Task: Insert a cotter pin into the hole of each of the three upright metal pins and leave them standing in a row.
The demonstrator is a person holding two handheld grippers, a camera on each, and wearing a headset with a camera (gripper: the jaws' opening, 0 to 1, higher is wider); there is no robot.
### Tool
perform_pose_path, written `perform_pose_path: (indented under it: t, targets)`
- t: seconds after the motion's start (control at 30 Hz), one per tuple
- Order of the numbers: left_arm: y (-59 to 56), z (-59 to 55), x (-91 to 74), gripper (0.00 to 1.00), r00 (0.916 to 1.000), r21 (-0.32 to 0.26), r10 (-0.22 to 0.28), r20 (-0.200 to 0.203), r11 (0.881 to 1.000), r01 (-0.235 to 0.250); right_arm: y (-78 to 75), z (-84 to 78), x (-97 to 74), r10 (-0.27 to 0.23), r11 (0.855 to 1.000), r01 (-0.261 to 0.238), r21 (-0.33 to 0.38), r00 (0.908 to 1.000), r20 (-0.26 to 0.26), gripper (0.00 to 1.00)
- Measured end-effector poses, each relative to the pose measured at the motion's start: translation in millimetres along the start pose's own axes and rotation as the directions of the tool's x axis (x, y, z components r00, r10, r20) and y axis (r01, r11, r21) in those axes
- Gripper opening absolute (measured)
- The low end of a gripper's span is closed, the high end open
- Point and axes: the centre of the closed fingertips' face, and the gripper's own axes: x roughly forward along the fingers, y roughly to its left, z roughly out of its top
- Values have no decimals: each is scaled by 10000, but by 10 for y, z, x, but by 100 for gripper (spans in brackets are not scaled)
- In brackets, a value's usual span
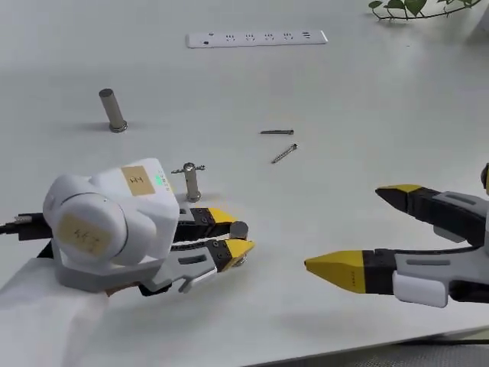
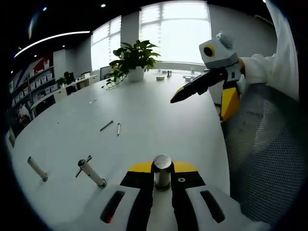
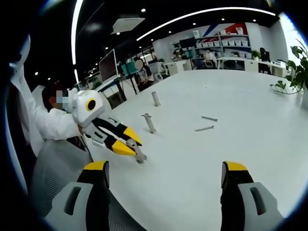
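While the left hand-held gripper [image 1: 238, 232] clamped its yellow-tipped jaws on the held pin [image 1: 239, 228], the right hand-held gripper [image 1: 345, 228] hung with its jaws spread wide and nothing between them. In the left gripper view the held pin [image 2: 162, 171] sat squarely between the jaw tips, its round grey top facing the camera. From the right gripper view the held pin [image 3: 137, 150] appeared to have its flanged base down on the white surface [image 1: 344, 92], with the jaws closed on its upper part.

Just beyond the left hand-held gripper stood the middle pin [image 1: 191, 183], upright, with a cotter pin [image 1: 188, 168] pushed crosswise through the hole near its top. Farther back and to the left, well apart from it, stood the far pin [image 1: 112, 110], an upright grey cylinder with a wider foot.

Two loose cotter pins [image 1: 284, 154] lay flat on the surface, close together, beyond the right hand-held gripper and well apart from all three pins. At the back edge lay a white power strip [image 1: 256, 38], and the leaves of a plant [image 1: 412, 8] reached in at the far right corner.
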Motion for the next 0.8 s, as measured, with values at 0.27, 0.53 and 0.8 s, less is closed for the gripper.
perform_pose_path:
  t: [0.27, 0.53, 0.8]
  targets:
    - [32, 3, 22, 10, 9997, -308, 150, 168, 9994, -144, 0, 2, -6, 33, 10000, -33, -5, 10000, 8, 94]
    - [32, 7, 21, 11, 9996, -346, 29, 287, 9994, -19, -9, -26, -5, 28, 10000, -28, 45, 9999, -164, 94]
    - [-12, -88, -52, 29, 9994, -391, -309, -183, 9988, 302, 7, -16, 3, 63, 10000, -63, -5, 9998, -212, 94]
